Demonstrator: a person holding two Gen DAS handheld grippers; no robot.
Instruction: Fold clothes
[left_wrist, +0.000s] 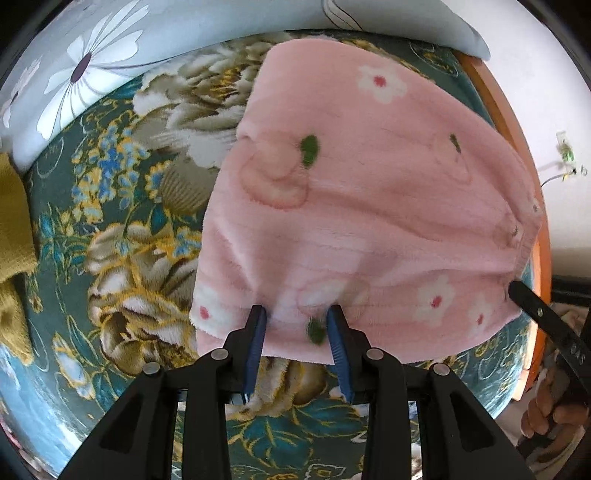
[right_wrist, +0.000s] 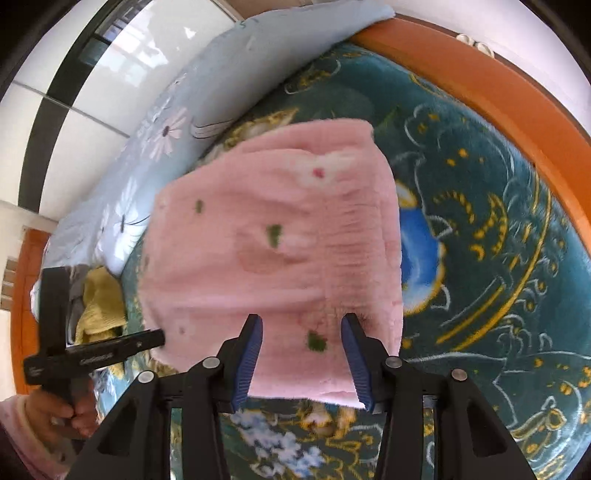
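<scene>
A folded pink fleece garment (left_wrist: 369, 206) with white flowers and green leaves lies on a teal floral blanket (left_wrist: 122, 221). My left gripper (left_wrist: 297, 314) is open, its blue pads on either side of the garment's near edge. In the right wrist view the same garment (right_wrist: 273, 258) fills the middle. My right gripper (right_wrist: 303, 325) is open over its near edge. The right gripper also shows in the left wrist view (left_wrist: 517, 288) at the garment's right corner. The left gripper shows in the right wrist view (right_wrist: 159, 336) at the garment's left corner.
A pale blue flowered quilt (left_wrist: 110, 62) lies along the far side of the bed. A mustard yellow garment (left_wrist: 14, 236) lies at the left, also in the right wrist view (right_wrist: 99, 306). An orange wooden bed frame (right_wrist: 498, 96) borders the blanket.
</scene>
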